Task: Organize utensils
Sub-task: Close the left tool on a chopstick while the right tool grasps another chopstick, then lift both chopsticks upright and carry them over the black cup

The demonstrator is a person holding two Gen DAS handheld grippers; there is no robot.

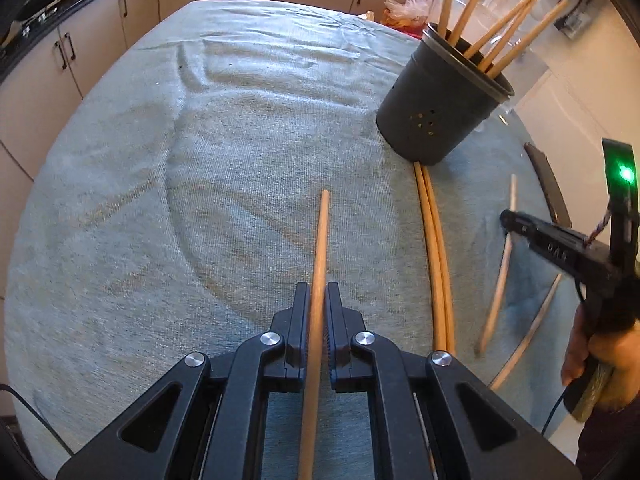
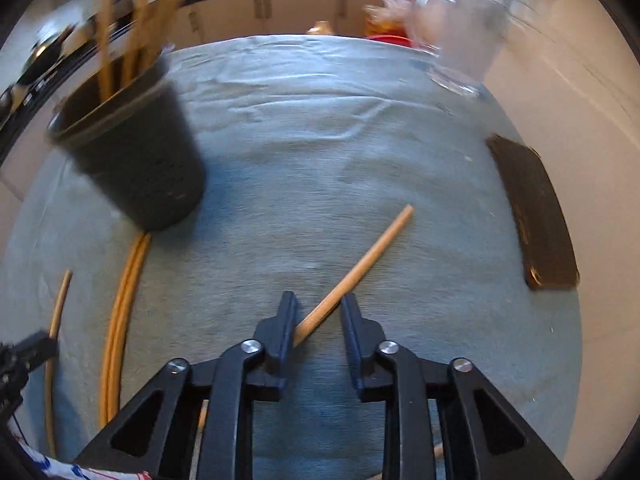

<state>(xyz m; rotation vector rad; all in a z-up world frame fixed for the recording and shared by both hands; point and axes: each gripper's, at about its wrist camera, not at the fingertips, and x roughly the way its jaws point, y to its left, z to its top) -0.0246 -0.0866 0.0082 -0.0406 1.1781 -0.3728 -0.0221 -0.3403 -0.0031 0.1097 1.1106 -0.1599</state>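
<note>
1. Left wrist view is showing the left gripper [image 1: 318, 296] pinching a wooden chopstick [image 1: 320, 264] between its pads, jaws pressed tight on the shaft. The stick is running straight along the fingers and pointing out over the grey-blue cloth [image 1: 200, 200]. I'm guessing it's being held lengthwise like that so it can be tipped end-first into the holder.
2. The black utensil holder [image 1: 440, 112] is standing near the far right of the table with several chopsticks already leaning out of it, so that's clearly where everything is going.
3. A pair of chopsticks [image 1: 438, 264] is lying side by side on the cloth, far ends touching the holder's base. Two more loose sticks [image 1: 500, 276] are lying further right, near the other gripper.
4. Right wrist view is blurry, but the right gripper [image 2: 318, 312] is straddling a loose chopstick [image 2: 360, 268] that's crossing the gap at an angle. The jaws are partly spread; the stick's near end is tucked against the left finger [image 2: 282, 324], the other pad is looking clear of it. Not a real grip yet, I'd say.
5. A dark flat object [image 2: 532, 212] is lying at the right edge of the table, and a clear glass jar [image 2: 464, 40] is standing at the far side.
6. Writing: there's some embossed lettering on the right gripper's body in the left view, but I'm not making it out. No brands readable anywhere.
</note>
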